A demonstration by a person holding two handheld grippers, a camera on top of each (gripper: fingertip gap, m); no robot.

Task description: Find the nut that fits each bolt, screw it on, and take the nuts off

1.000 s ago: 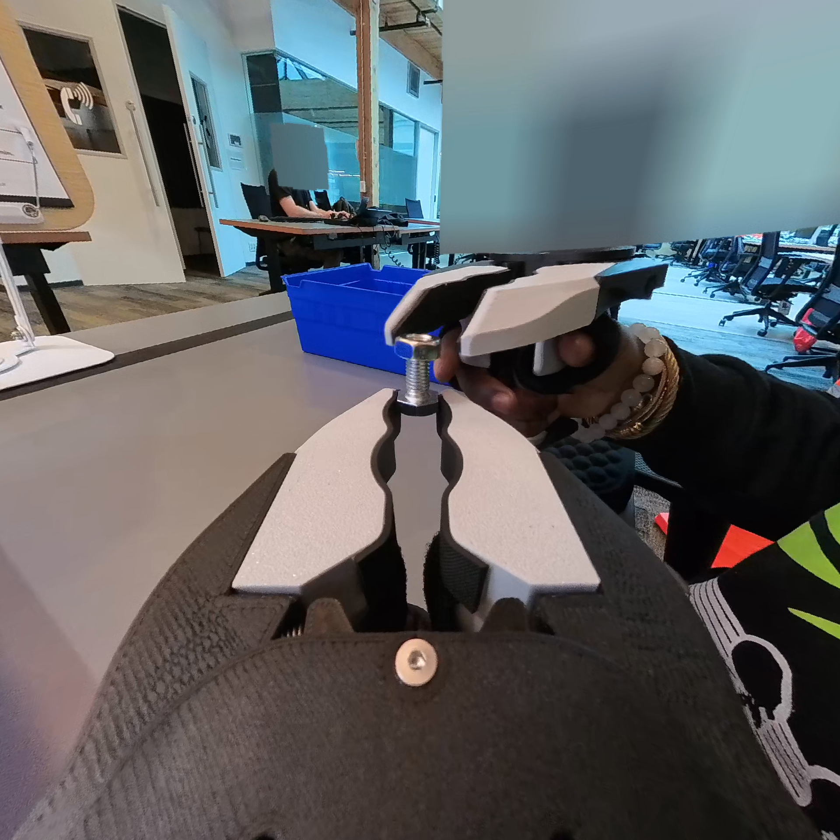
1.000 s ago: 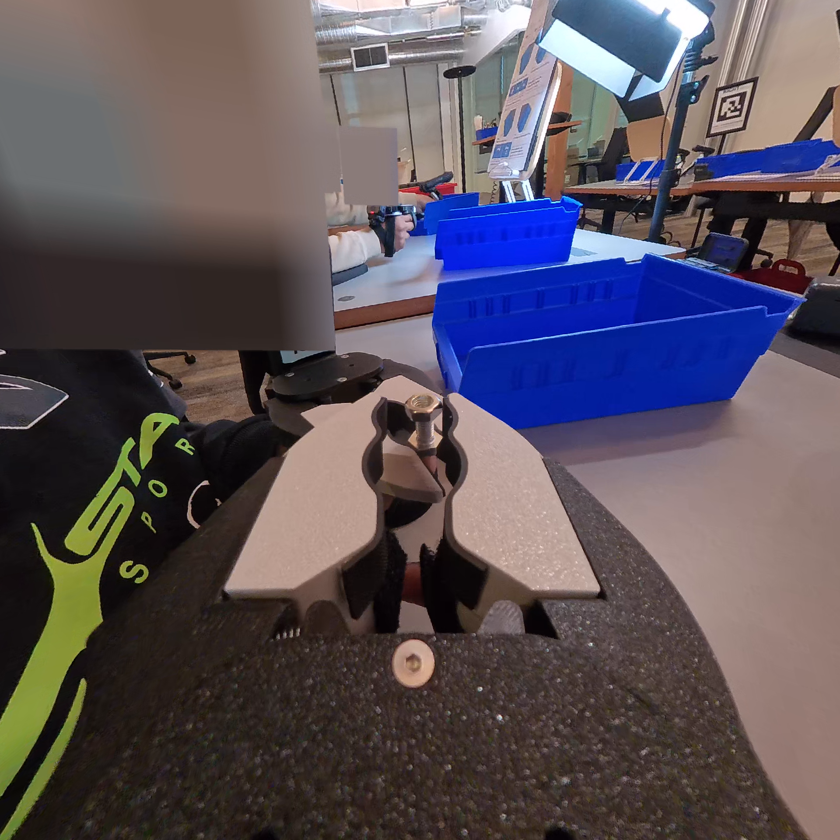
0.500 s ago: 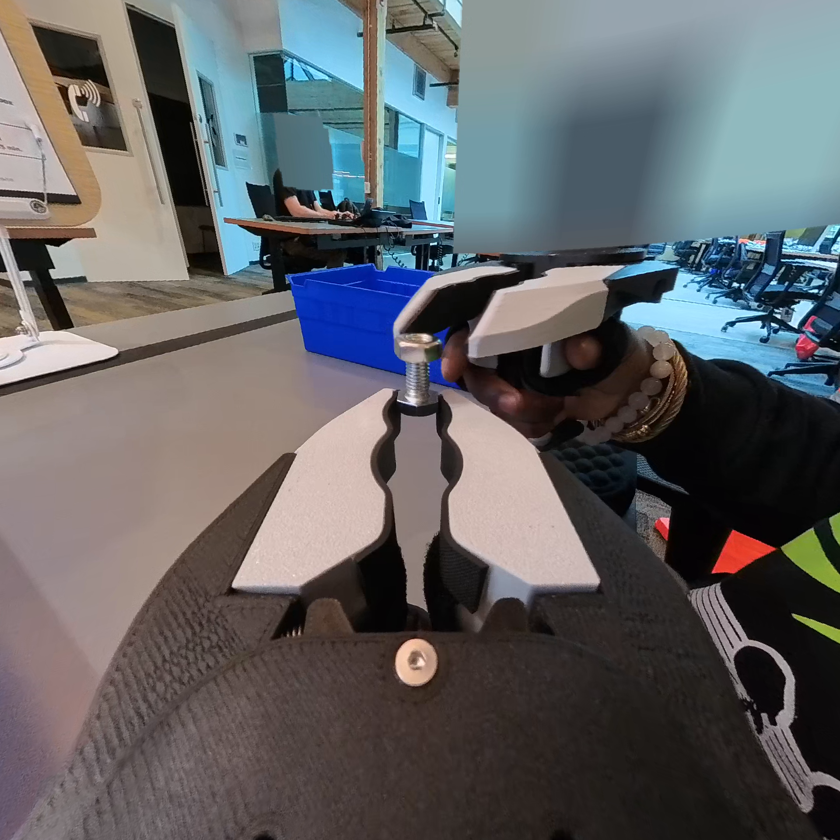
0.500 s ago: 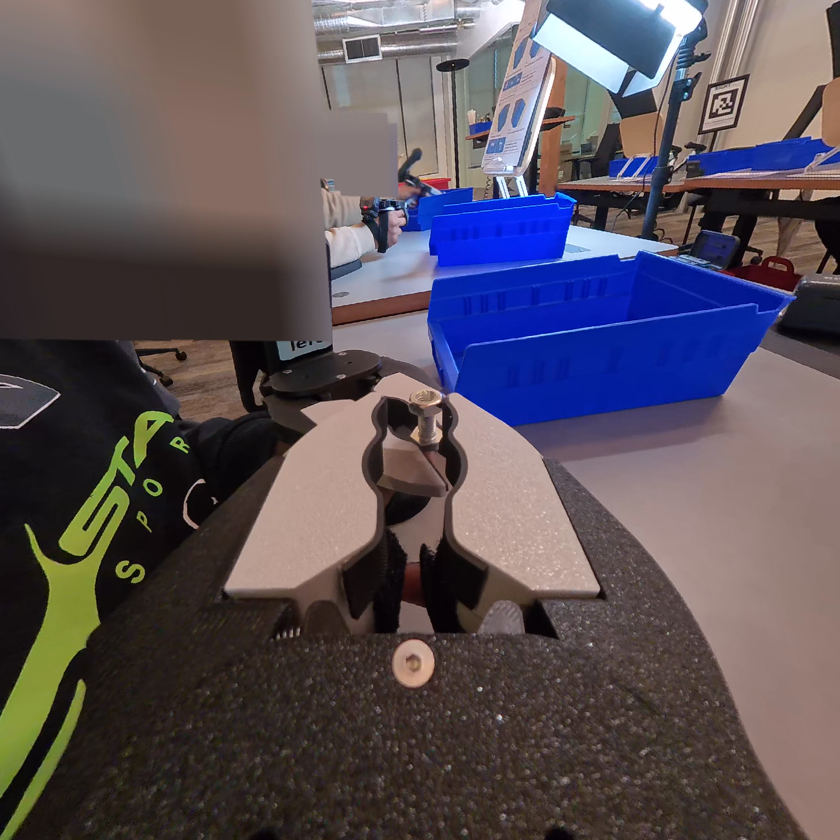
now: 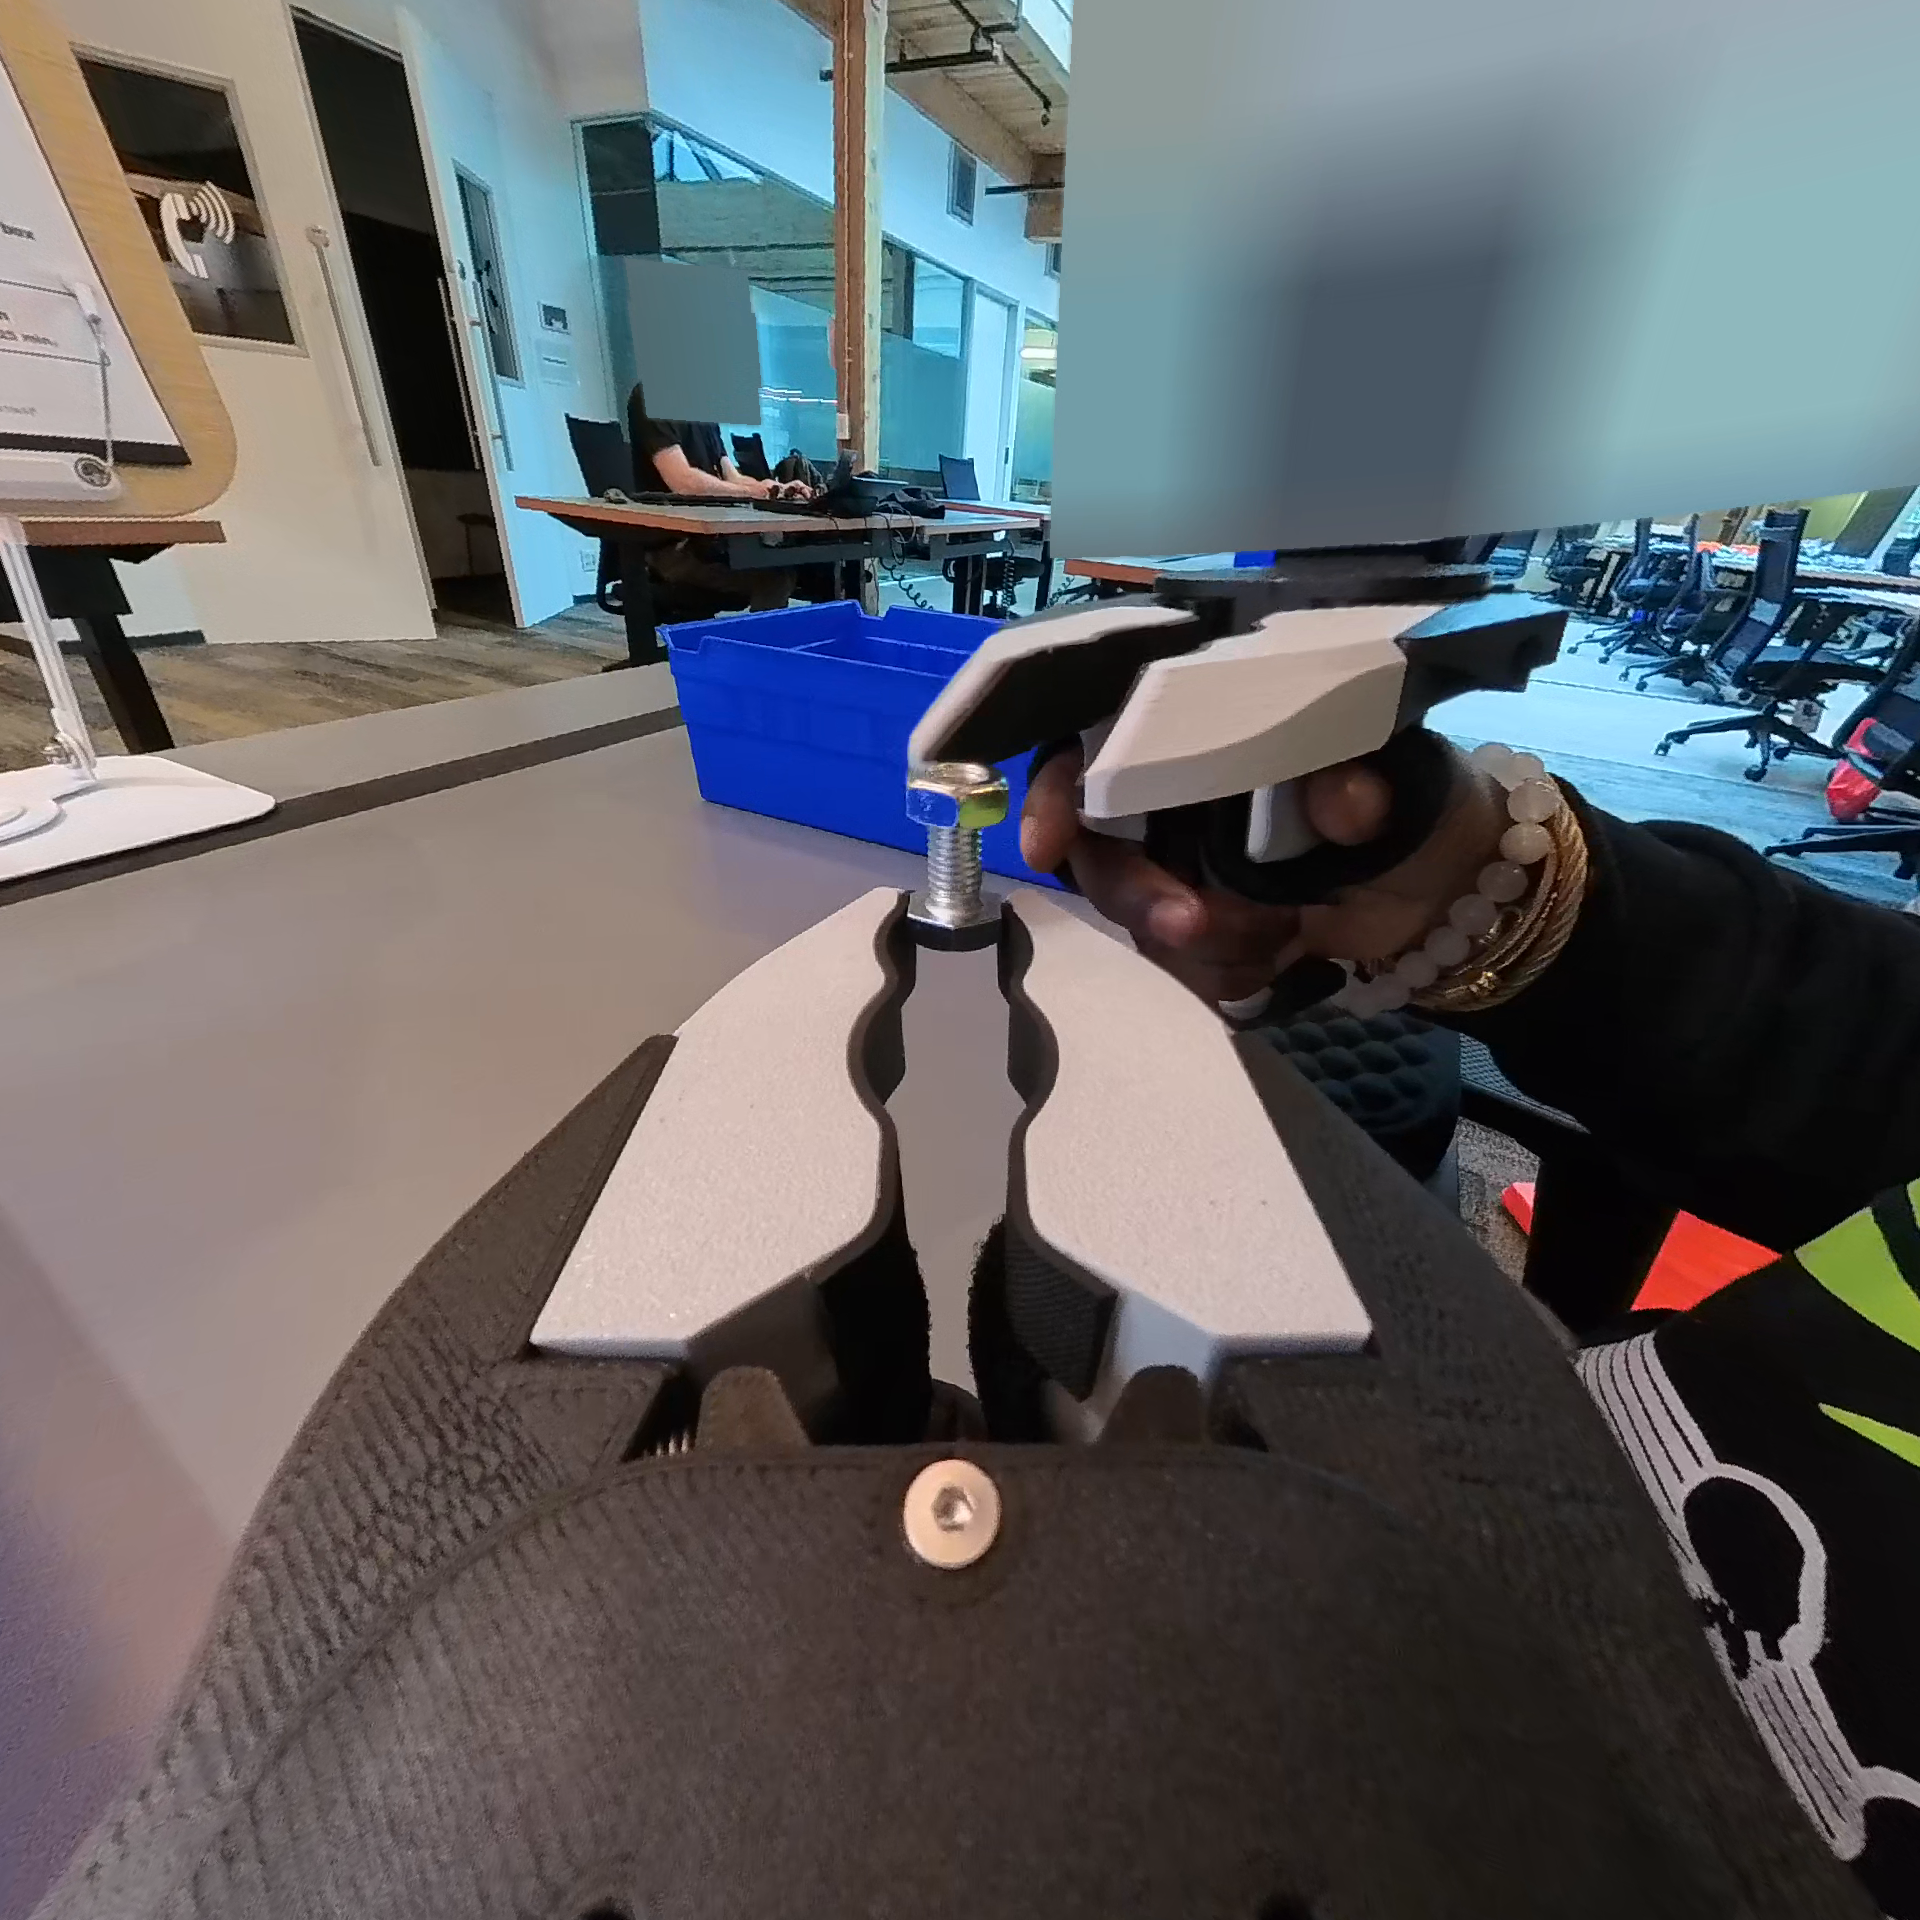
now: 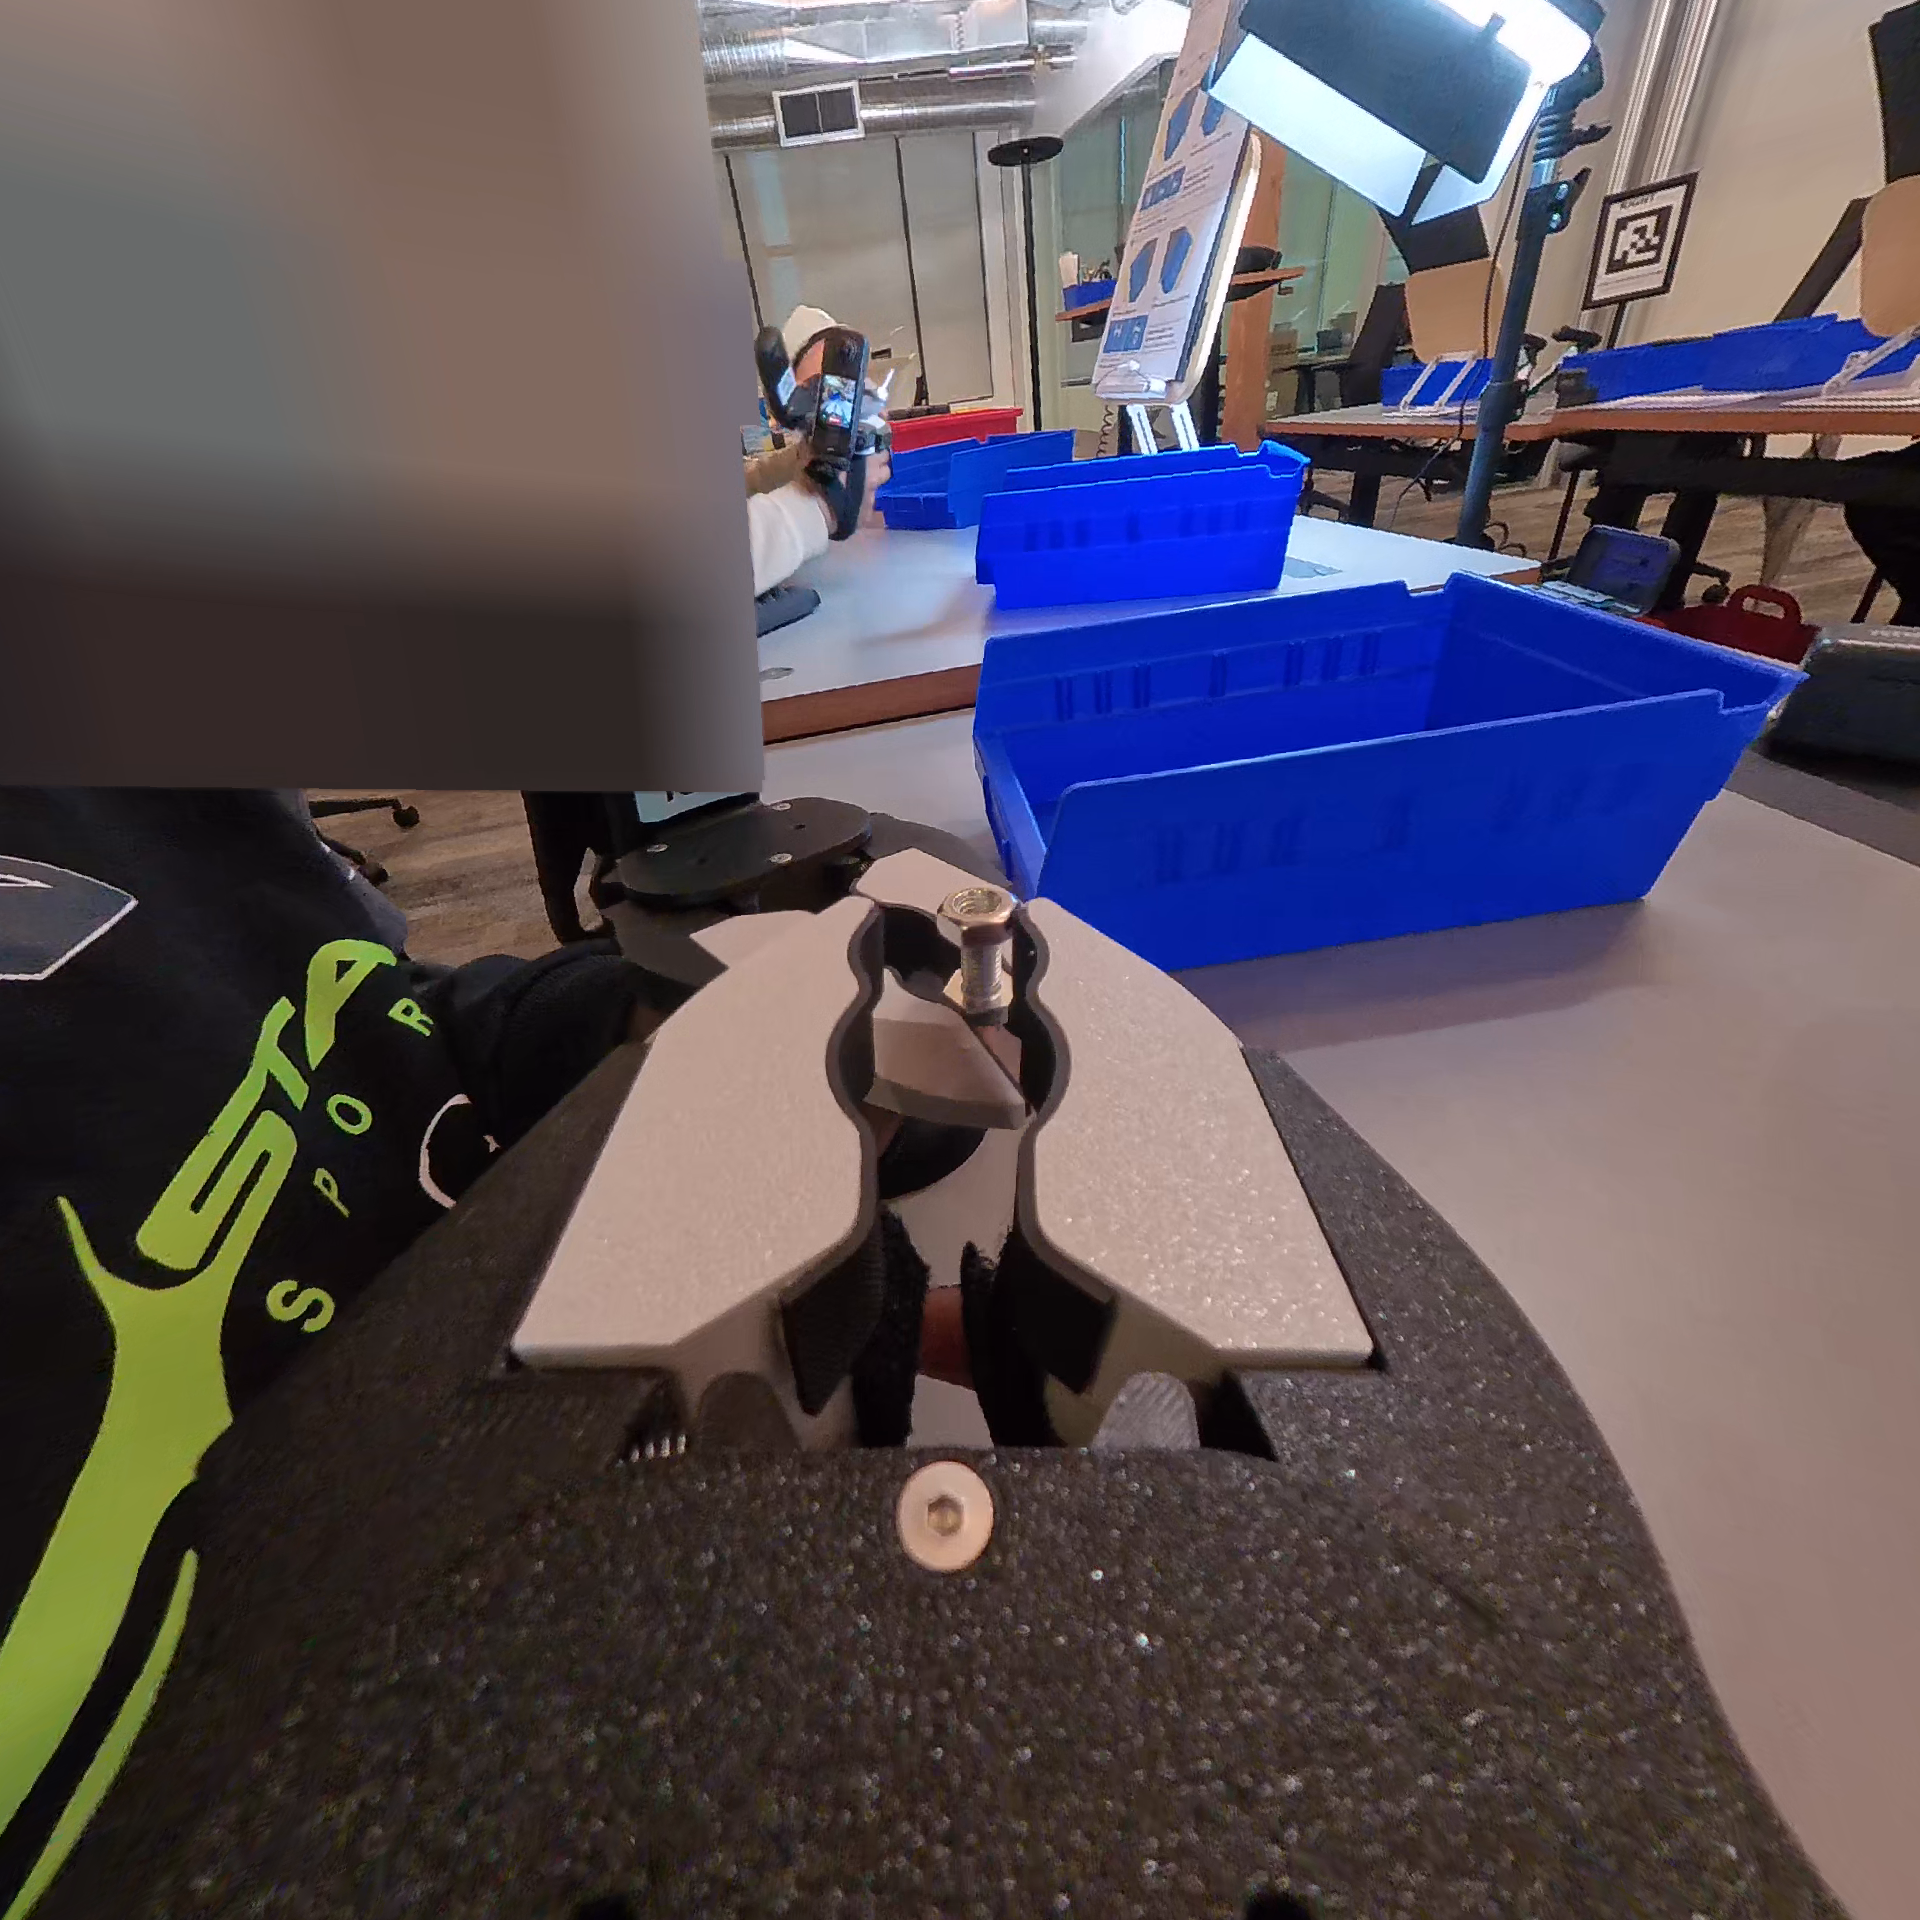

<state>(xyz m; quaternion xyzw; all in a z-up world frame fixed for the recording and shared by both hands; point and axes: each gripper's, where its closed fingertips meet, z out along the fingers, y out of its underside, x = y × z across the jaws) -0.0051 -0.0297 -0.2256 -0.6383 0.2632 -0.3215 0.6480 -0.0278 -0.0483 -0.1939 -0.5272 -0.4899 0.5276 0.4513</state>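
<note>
Bolt (image 5: 954, 864) between both gripper tips

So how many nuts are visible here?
1: the nut tops the upright bolt, at the right claw tips; the left claw grips the bolt's head. More may lie hidden in the blue bin.
</note>
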